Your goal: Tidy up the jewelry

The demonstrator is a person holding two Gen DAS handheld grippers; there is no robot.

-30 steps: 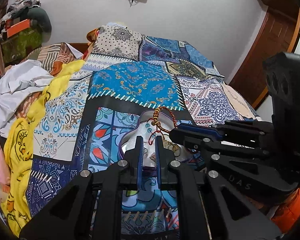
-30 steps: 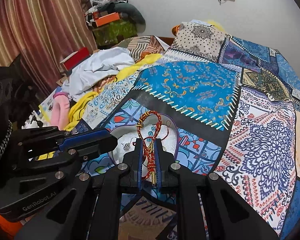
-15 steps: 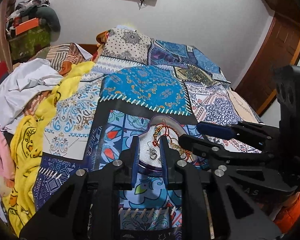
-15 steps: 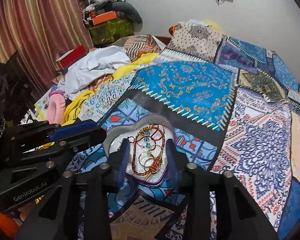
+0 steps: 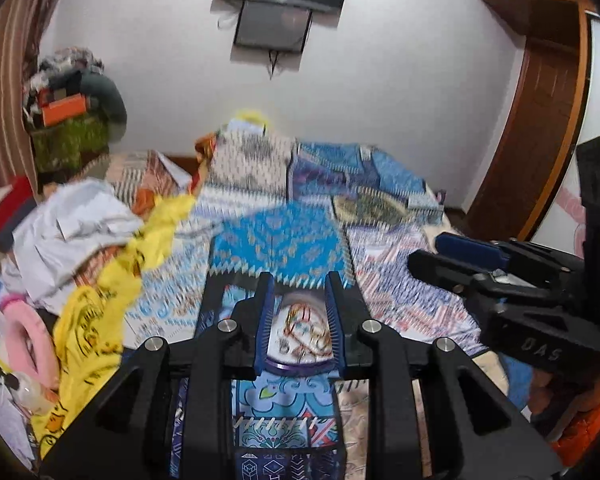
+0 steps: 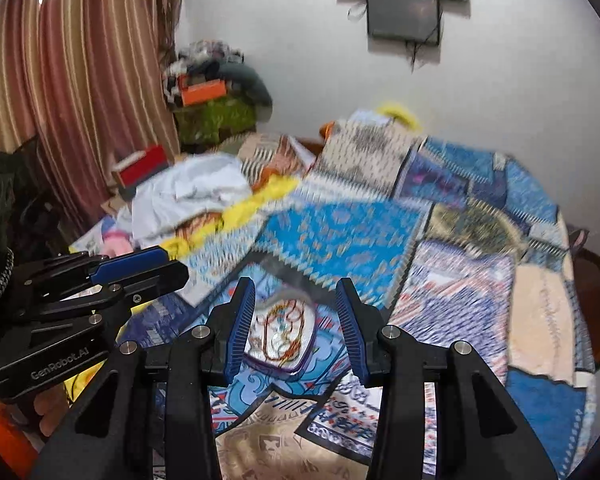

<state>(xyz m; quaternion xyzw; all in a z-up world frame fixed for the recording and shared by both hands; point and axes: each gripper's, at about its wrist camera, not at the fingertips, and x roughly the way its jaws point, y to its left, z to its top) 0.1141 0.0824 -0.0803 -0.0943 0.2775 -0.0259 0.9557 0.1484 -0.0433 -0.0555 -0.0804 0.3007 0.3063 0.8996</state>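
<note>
A white heart-shaped tray with a purple rim (image 6: 296, 365) lies on the patchwork bedspread. A red and gold beaded bracelet (image 6: 281, 329) and other small jewelry lie in it. The tray rim also shows in the left wrist view (image 5: 284, 365), with the bracelet (image 5: 302, 322) inside. My right gripper (image 6: 296, 292) is open and empty, above and behind the tray. My left gripper (image 5: 299, 284) is open and empty, also framing the tray. Each gripper shows in the other's view, the left (image 6: 172, 264) and the right (image 5: 428, 252). Both views are motion-blurred.
The patchwork bedspread (image 6: 460, 300) covers the bed. White and yellow clothes (image 5: 100, 240) are heaped on its left side. A striped curtain (image 6: 72, 92) hangs at left, a wooden door (image 5: 540, 120) stands at right, and a screen (image 5: 276, 12) hangs on the wall.
My right gripper let the bracelet go into the tray and opened wide. My left gripper opened too. Both grippers rose and pulled back, tilting up toward the wall.
</note>
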